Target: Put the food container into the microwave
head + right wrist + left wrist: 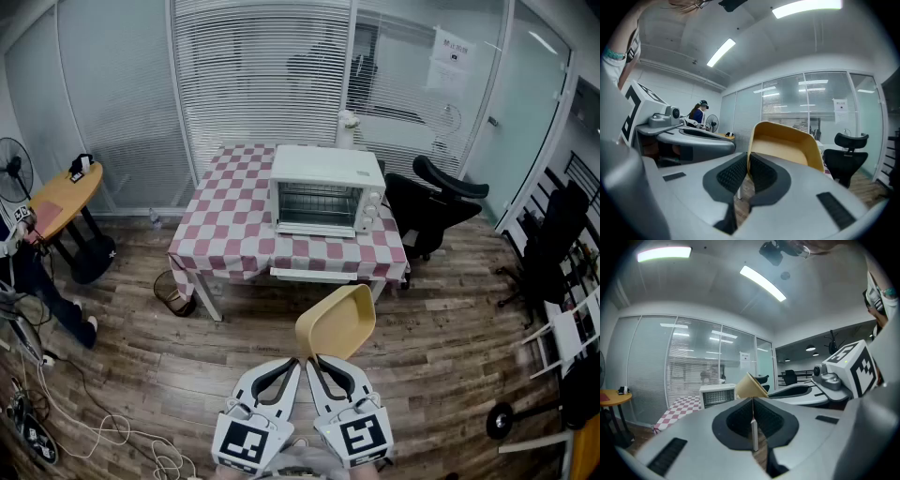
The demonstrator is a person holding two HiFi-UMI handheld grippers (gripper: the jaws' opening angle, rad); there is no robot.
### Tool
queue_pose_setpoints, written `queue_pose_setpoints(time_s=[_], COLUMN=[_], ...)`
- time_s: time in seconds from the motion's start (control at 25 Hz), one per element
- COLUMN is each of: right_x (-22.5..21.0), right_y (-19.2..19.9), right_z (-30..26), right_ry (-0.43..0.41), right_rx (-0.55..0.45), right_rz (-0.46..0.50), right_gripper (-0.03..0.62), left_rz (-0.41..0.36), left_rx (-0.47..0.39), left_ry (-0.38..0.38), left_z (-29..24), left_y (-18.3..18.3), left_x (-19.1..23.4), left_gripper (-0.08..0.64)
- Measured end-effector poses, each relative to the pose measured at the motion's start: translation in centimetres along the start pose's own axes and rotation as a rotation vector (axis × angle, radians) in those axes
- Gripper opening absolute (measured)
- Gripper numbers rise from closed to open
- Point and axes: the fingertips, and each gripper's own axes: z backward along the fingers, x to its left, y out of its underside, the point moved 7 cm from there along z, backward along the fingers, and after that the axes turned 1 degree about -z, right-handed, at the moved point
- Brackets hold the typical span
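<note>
Red-and-white checked worktop (225, 225), 12 o'clock. White box-shaped microwave (325, 169) on it, door down. Yellow plastic food container (336, 323) held in air at microwave's 6 o'clock, well apart. Right tool (315, 359) clamped on container rim. Left tool (296, 362) closed, empty, alongside at 9 o'clock.

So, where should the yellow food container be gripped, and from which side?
Grip the food container by its thin side wall, from its rim: one finger inside, one outside, as the right gripper does. Its body looks too wide to span.
</note>
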Motion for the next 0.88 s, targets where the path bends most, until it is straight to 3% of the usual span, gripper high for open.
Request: queue_pose_setpoints(time_s=[0.44,0.88], right_x=[-1.0,-5.1], right_y=[1.1,0.0], right_z=[-0.6,-8.8], right_ry=[-0.024,0.037], right_rx=[0.034,0.035], right_rz=[-0.031,-0.022], right_gripper=[0.014,0.014], left_rz=[0.039,0.016], left_rx=[0.043,0.014], left_ry=[0.008,0.083], left_z=[-1.2,-8.4], left_y=[1.5,0.6], left_x=[0.0,7.6], left_gripper=[0.014,0.014])
